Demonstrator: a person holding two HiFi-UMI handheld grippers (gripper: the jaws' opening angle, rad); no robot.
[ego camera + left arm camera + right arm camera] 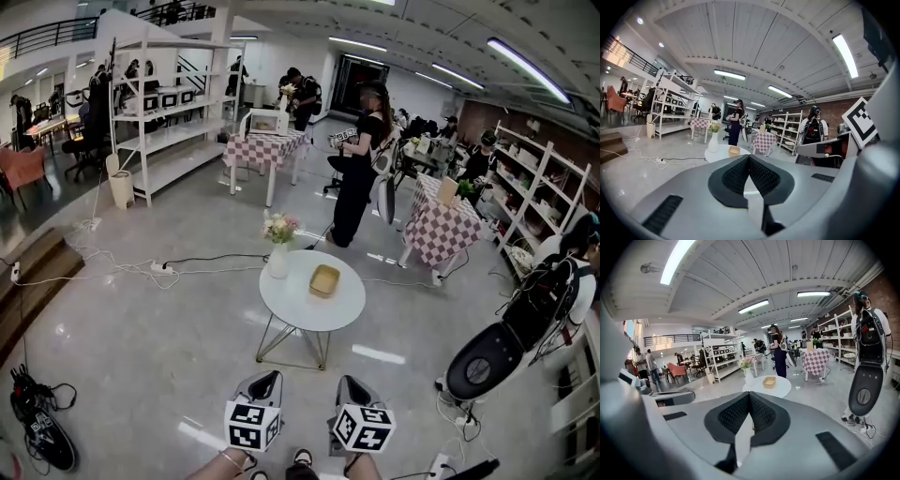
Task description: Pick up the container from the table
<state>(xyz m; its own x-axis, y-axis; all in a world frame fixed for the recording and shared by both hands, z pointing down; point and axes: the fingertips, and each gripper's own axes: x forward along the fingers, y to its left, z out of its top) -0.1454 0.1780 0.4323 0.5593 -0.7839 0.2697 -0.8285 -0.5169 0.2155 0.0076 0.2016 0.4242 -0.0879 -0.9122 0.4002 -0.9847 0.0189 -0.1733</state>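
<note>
The container lay on the round white desk, right of the desk's centre, with a white vase of flowers standing apart from it near the far-left rim. It lay ahead of both tools and well apart from them, with open floor between. The left tool and the right tool were held side by side, low at the near edge of the head view. Both pointed toward the desk. Each tool's ribbed black pads were pressed together, with nothing between them. The container sat slightly right of the midline between the tools, so the right tool was judged marginally better aligned. The difference was small. The container appeared shallow, open-topped and roughly rectangular with rounded corners. It was tan in colour, and possibly paper or woven fibre, though the texture was too small to confirm. Its long axis could not be settled. The desk top was smooth, on thin wire legs. Judgement: an approach was required first, then a spreading of the jaws to take the low rim.
</note>
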